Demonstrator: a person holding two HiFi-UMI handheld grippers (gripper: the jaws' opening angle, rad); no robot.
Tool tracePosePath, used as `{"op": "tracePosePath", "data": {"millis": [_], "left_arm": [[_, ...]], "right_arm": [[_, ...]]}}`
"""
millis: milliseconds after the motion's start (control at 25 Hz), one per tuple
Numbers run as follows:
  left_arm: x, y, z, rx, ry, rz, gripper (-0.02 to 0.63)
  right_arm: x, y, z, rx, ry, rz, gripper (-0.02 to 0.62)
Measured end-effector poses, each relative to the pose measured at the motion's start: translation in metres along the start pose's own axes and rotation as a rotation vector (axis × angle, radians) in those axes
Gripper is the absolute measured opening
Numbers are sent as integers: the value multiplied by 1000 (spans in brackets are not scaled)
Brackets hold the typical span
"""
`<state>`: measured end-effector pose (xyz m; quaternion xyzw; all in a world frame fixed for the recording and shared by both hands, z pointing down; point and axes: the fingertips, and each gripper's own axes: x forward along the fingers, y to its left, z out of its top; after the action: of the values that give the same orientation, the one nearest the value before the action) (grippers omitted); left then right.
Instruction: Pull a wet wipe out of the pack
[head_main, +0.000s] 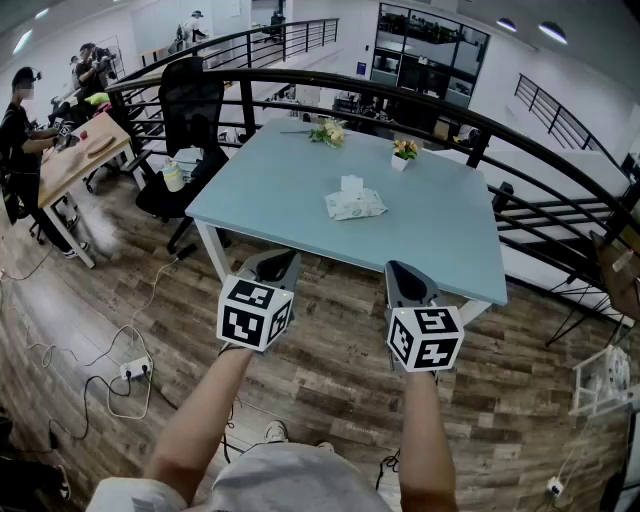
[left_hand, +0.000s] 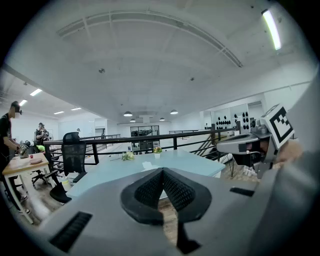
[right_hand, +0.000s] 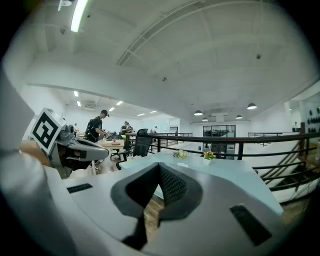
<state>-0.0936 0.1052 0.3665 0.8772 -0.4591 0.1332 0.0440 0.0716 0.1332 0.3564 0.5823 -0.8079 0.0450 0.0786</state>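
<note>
Wet wipe pack (head_main: 355, 205) flat on table (head_main: 290, 205), frame centre, wipe (head_main: 351, 184) sticking up, ready for pinching. Left gripper (head_main: 272, 268), right gripper (head_main: 408, 282) lower centre, short of table: jaws closed, empty, likely pre-approach.

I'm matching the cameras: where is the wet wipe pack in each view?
Head view: wet wipe pack, middle of the table.
Left gripper view: wet wipe pack, small, just left of the jaw tips.
Right gripper view: wet wipe pack, tiny, just right of the jaw tips.
Shared landmark: flower pot behind it.
</note>
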Motion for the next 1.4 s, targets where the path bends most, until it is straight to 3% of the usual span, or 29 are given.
{"op": "tracePosePath", "data": {"millis": [760, 1400], "left_arm": [[24, -35, 0, 6, 26, 36, -5], [54, -28, -5, -7, 36, 42, -5]], "right_arm": [[-10, -29, -11, 21, -26, 84, 6], [19, -40, -22, 29, -12, 120, 83]]}}
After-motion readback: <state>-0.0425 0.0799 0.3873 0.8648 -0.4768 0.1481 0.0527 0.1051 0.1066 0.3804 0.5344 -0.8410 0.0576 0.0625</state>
